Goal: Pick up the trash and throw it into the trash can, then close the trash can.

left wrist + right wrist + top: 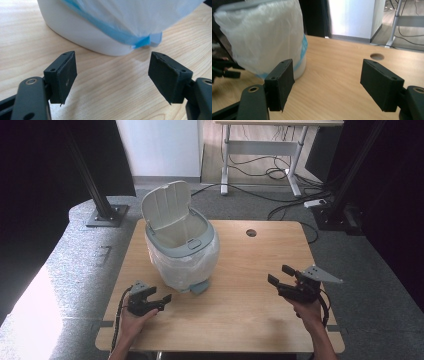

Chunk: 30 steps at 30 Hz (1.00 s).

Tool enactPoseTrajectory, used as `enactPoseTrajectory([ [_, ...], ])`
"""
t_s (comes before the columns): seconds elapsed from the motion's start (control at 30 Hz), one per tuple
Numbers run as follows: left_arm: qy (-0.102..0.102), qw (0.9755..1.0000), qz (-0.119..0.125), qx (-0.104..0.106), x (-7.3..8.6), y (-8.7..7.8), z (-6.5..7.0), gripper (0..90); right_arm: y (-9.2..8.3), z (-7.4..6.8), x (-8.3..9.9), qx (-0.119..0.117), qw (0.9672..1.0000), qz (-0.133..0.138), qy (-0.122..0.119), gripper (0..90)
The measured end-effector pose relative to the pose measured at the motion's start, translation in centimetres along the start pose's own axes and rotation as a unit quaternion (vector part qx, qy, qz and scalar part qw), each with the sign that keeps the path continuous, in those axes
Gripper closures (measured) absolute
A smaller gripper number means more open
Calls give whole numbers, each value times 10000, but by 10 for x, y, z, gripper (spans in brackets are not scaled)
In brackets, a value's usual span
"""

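Bin [182, 247] at table [240, 305] 10 o'clock, lid up, bag in. Left tool [161, 301] at 7 o'clock, wide, empty. Right tool [280, 275] at 4 o'clock, wide, empty.

High view: even indoor light, dark drapes at 9 and 3 o'clock, blown-out glare on the floor [30, 315] at 8 o'clock. Soft shadows under both tongs on the counter [240, 270]. Left gripper view: bin [100, 27] overexposed, softly focused. Right gripper view: bright backlight at 12 o'clock, bin slightly blurred.
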<state>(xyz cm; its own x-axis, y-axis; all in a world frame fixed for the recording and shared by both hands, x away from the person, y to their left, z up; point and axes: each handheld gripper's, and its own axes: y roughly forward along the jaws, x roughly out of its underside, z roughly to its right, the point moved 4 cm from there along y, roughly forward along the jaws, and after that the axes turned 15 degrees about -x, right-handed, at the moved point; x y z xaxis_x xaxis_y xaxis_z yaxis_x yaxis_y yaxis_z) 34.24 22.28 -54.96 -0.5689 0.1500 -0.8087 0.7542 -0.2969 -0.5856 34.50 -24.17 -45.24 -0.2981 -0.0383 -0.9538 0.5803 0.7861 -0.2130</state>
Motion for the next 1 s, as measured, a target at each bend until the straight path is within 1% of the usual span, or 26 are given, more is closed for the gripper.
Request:
enactPoseTrajectory([
  [0.1,-42,9999,92,8,-5,-5,-1,222,-1,3,13,12,10000,-38,65,271],
  [0.17,-39,9999,113,14,-7,-7,-2,218,1,4,18,45,9999,-152,60,269],
  [0.33,-81,9997,228,55,-12,-14,-3,200,2,7,24,55,9997,-210,80,270],
  [0.5,-92,9992,352,143,-21,-22,-2,184,3,7,27,70,9996,-250,93,270],
  [0.6,-57,9989,415,194,-29,-27,-1,176,3,8,31,75,9995,-302,112,269],
  [0.7,-55,9981,556,243,-38,-35,-1,169,2,9,35,92,9993,-343,155,270],
  [0.8,-69,9974,645,314,-47,-42,-2,160,0,11,38,105,9991,-360,222,271],
  [1.0,-45,9960,823,332,-67,-53,-5,158,-1,15,45,138,9984,-452,295,269],
])
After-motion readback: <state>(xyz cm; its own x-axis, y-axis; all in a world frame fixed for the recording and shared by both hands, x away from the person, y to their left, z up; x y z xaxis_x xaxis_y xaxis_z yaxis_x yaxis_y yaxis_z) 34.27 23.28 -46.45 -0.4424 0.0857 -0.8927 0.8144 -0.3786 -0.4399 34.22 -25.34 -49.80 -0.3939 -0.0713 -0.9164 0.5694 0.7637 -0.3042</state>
